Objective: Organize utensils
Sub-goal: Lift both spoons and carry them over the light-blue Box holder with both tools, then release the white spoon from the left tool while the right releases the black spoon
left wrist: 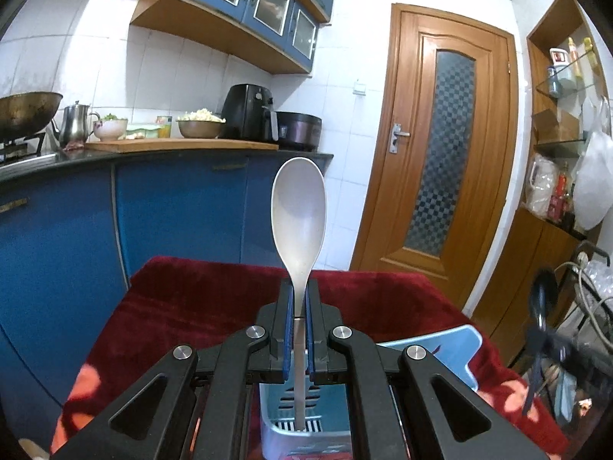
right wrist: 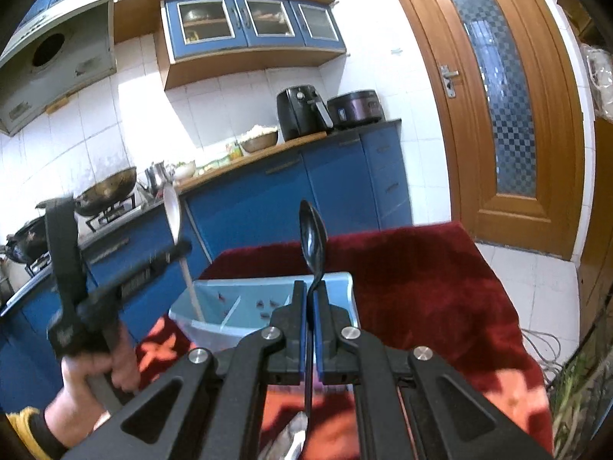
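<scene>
Mid-drop on the utensil sorting, looks like. Left gripper (left wrist: 300, 299) clamped tight on the neck of a pale grey serving spoon (left wrist: 299, 214), bowl up, handle pointing straight down into the light blue utensil caddy (left wrist: 306, 429) that sits on the red tablecloth (left wrist: 199, 306). Handle tip already inside the slotted compartment, near the vented floor but hard to say if touching.

Right gripper (right wrist: 309, 295) pinched shut on a black spoon (right wrist: 313, 235), also bowl up, thin handle running down between the pads and out below. Held over the near edge of the caddy (right wrist: 345, 291), not in any compartment yet. Something silvery and blurry under it at the bottom of the right view, can't tell what.

Next move, best guess: let the left tongs open so the grey spoon settles into its slot, then bring the black one over a compartment and lower it the same way. Needs the handle kept vertical or it'll catch on the divider (right wrist: 231, 308). Might tip the caddy too if the spoon leans hard on one wall, light plastic and all.

Pose-wise: left tool held nearly level, aimed across the table toward the blue kitchen cabinets (left wrist: 172, 207), directly above the caddy. From the right camera, left hand (right wrist: 95, 368) wrapped round its grip on the left, tool tilted. Right tool angled slightly down and rolled a bit, set off to the caddy's near side.
</scene>
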The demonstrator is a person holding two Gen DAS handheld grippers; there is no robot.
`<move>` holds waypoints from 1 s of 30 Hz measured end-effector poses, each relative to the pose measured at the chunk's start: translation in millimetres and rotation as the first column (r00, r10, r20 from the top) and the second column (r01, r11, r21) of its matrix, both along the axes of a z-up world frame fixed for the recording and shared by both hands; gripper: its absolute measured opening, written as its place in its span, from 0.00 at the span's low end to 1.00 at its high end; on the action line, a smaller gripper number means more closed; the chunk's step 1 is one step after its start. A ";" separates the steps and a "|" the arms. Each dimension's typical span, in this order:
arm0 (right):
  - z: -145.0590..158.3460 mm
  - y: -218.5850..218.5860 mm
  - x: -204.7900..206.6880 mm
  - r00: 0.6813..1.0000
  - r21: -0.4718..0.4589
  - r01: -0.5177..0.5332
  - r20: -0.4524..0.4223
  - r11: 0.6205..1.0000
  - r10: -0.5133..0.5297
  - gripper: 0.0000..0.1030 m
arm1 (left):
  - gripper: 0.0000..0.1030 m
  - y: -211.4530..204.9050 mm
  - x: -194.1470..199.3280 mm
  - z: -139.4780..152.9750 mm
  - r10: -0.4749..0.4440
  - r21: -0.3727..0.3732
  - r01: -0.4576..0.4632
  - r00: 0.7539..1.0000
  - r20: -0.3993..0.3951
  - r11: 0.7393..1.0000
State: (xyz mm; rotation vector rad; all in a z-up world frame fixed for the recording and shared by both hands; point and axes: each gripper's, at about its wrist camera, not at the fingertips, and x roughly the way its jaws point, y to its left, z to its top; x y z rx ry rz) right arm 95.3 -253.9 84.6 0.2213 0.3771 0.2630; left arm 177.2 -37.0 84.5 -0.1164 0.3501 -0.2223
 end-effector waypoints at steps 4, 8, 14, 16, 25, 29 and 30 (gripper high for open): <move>-4.3 8.6 18.2 0.999 0.000 -0.028 0.046 1.000 0.028 0.04 | 0.05 -1.8 3.9 -5.9 -0.016 -0.002 0.016 1.000 -0.009 1.000; -14.4 16.8 33.2 0.995 -0.027 -0.033 0.090 0.999 0.035 0.04 | 0.05 -4.2 2.8 -12.5 -0.025 0.021 0.025 1.000 -0.002 0.999; -29.3 19.6 40.5 0.995 -0.061 -0.029 0.089 0.998 0.034 0.04 | 0.05 -5.0 5.0 -23.7 -0.052 0.020 0.053 0.998 -0.025 0.998; -32.6 18.3 39.3 0.996 -0.073 -0.026 0.086 0.997 0.033 0.05 | 0.05 -5.3 5.3 -28.1 -0.041 0.027 0.042 0.999 -0.027 0.999; -44.4 11.3 40.2 1.000 -0.070 -0.024 -0.019 0.997 0.023 0.05 | 0.06 -14.4 0.4 -29.8 -0.049 0.047 0.052 0.997 -0.055 0.998; -43.5 8.7 38.3 0.999 -0.063 -0.022 -0.033 0.998 0.020 0.21 | 0.17 -13.9 -1.2 -28.9 -0.060 0.046 0.064 0.994 -0.093 0.997; -43.1 8.6 37.0 0.999 -0.063 -0.025 -0.031 0.998 0.023 0.26 | 0.19 -13.8 -1.8 -28.5 -0.063 0.042 0.068 0.993 -0.099 0.997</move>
